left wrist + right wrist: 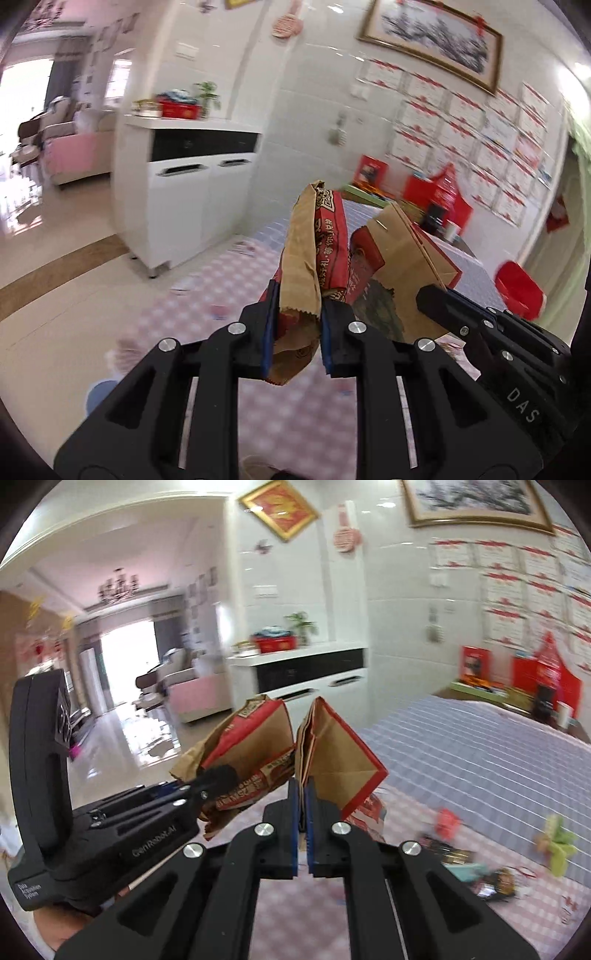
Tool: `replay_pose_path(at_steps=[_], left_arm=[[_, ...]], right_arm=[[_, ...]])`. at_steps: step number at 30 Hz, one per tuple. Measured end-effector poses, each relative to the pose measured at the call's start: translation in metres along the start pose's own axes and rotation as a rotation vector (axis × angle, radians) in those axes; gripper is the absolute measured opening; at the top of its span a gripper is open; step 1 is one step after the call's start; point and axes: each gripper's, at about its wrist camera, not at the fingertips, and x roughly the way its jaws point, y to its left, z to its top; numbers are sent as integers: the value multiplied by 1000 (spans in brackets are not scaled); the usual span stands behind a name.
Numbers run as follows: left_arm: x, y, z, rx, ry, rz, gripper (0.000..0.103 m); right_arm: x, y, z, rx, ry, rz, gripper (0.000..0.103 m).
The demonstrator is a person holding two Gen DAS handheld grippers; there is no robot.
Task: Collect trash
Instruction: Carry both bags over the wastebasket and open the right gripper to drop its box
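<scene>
A crumpled brown and red paper bag hangs above the table, held from two sides. My left gripper is shut on its left part, the blue pads pressing the paper. In the right wrist view my right gripper is shut on a flat folded edge of the same bag. Each gripper shows in the other's view: the right one at the bag's right side, the left one at its left. Several loose wrappers and a red scrap lie on the table to the right.
The table has a pink checked cloth near me and a blue checked cloth farther on. A white cabinet stands left of it. Red boxes line the far wall. A red container sits beyond the table's right edge.
</scene>
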Motion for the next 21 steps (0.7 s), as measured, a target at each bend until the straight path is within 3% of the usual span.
replay_pose_path(at_steps=[12,21], left_arm=[[-71,179,-1,-185,-33,315,20],[-83,269,-22,-283,14,456,20]], right_arm=[[91,170,3,-123,110,295,4],[153,253,-17,-143,237,437,4]])
